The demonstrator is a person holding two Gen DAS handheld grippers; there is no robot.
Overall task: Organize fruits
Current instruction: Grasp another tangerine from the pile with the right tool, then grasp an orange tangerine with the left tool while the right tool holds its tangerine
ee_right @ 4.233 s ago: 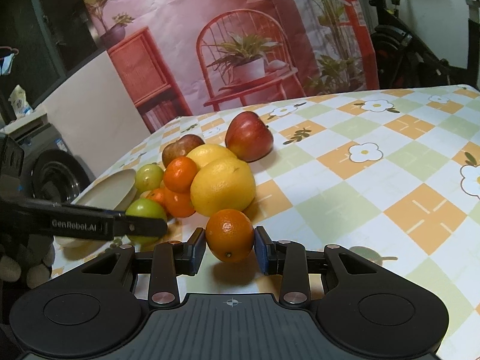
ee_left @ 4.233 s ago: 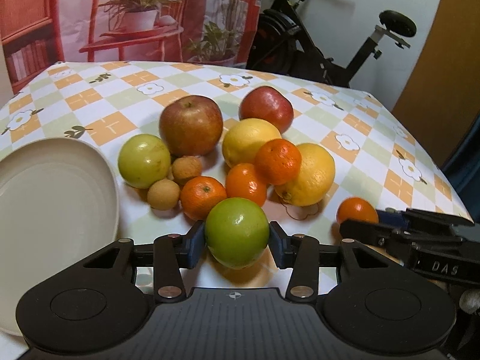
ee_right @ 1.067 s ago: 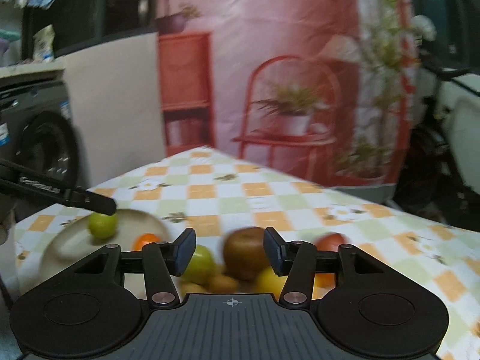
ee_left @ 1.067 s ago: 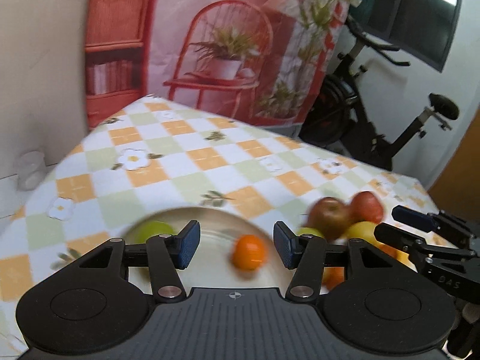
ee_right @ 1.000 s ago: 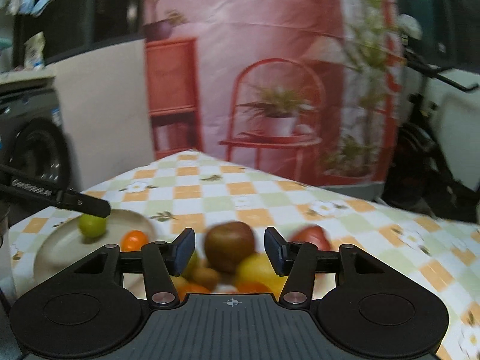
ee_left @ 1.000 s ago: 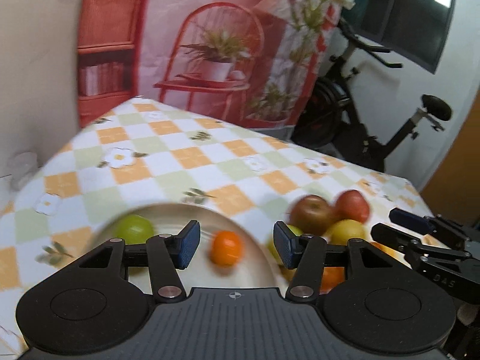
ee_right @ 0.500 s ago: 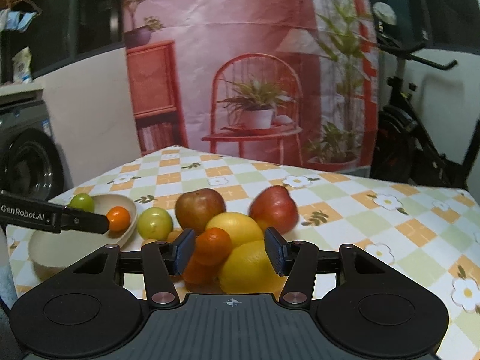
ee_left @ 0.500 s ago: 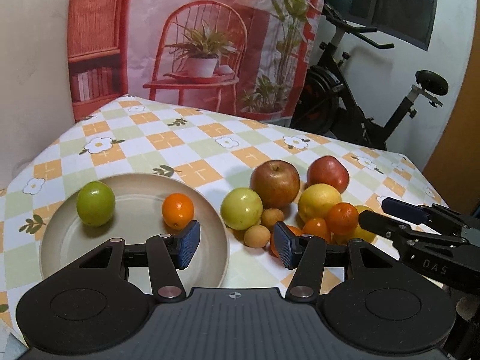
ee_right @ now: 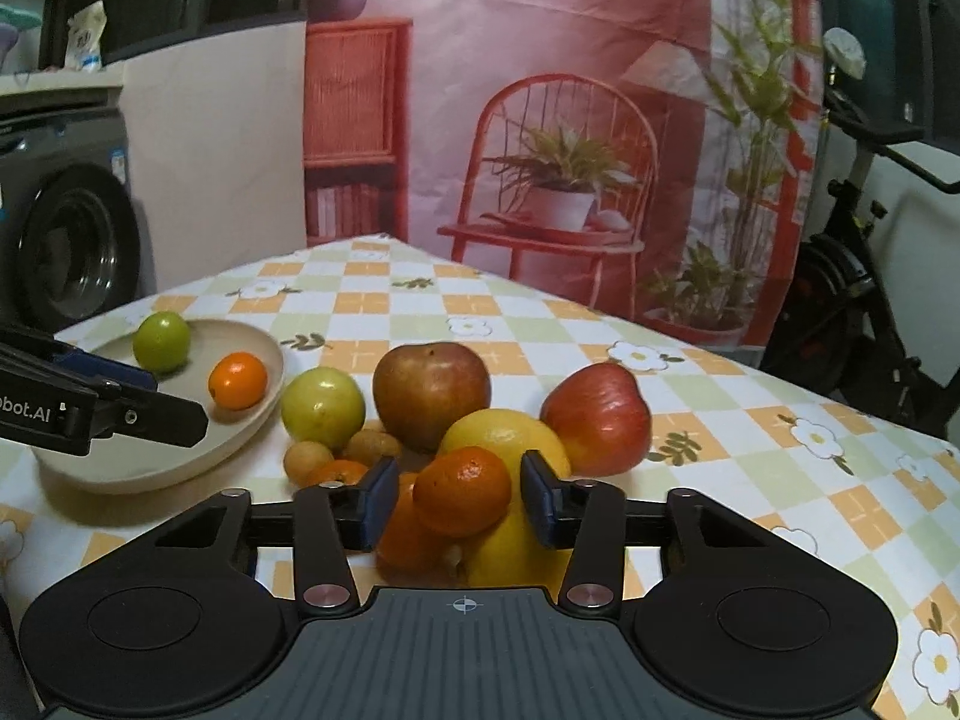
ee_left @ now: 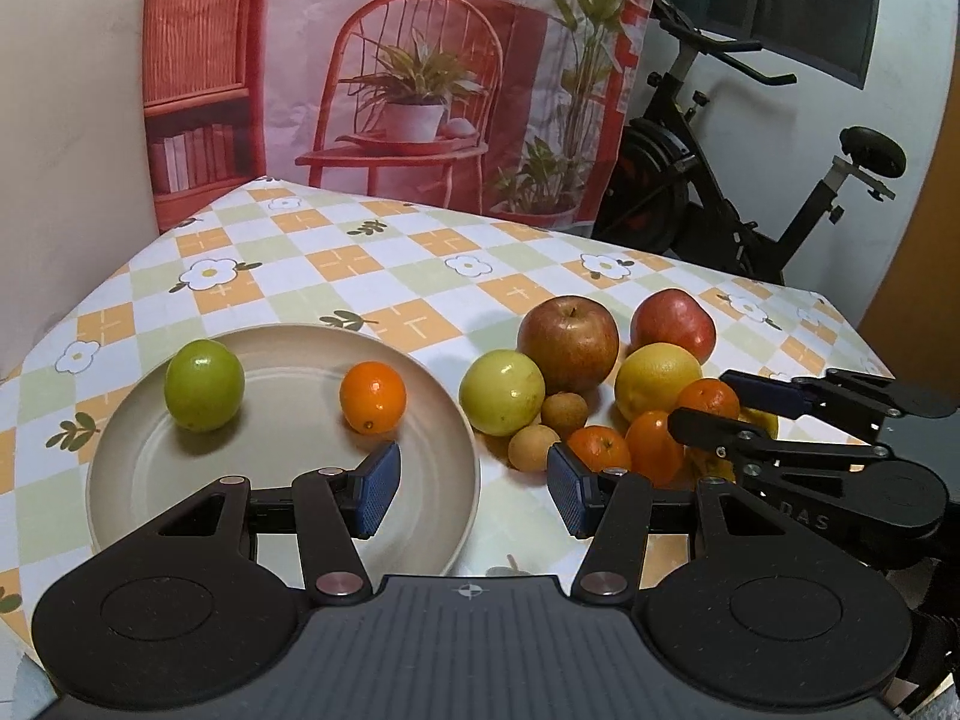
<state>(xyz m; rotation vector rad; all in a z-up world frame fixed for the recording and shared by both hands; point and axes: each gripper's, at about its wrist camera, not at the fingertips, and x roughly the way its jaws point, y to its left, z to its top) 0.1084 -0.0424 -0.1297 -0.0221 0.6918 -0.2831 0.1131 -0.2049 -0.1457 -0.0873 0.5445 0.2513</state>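
A beige plate (ee_left: 288,480) holds a green fruit (ee_left: 204,385) and a small orange (ee_left: 372,397). To its right lies a pile of fruit: two apples (ee_left: 568,343), a yellow-green fruit (ee_left: 503,391), a lemon (ee_left: 657,381), small brown fruits and mandarins. My left gripper (ee_left: 472,489) stands open over the plate's near right rim with nothing between its pads. My right gripper (ee_right: 461,504) is low over the pile, and its jaws are closing around the top mandarin (ee_right: 462,492). A thin gap still shows on each side of that mandarin.
The checked tablecloth (ee_left: 372,252) has bare room behind the fruit and at the right (ee_right: 750,468). An exercise bike (ee_left: 750,192) stands past the far edge. A washing machine (ee_right: 72,240) is off the table's left side. The left gripper (ee_right: 162,399) reaches over the plate.
The green fruit and the orange that were gripped earlier now lie on the plate. My right gripper has sunk onto the pile and narrowed around the top mandarin. The left gripper swung right and settled.
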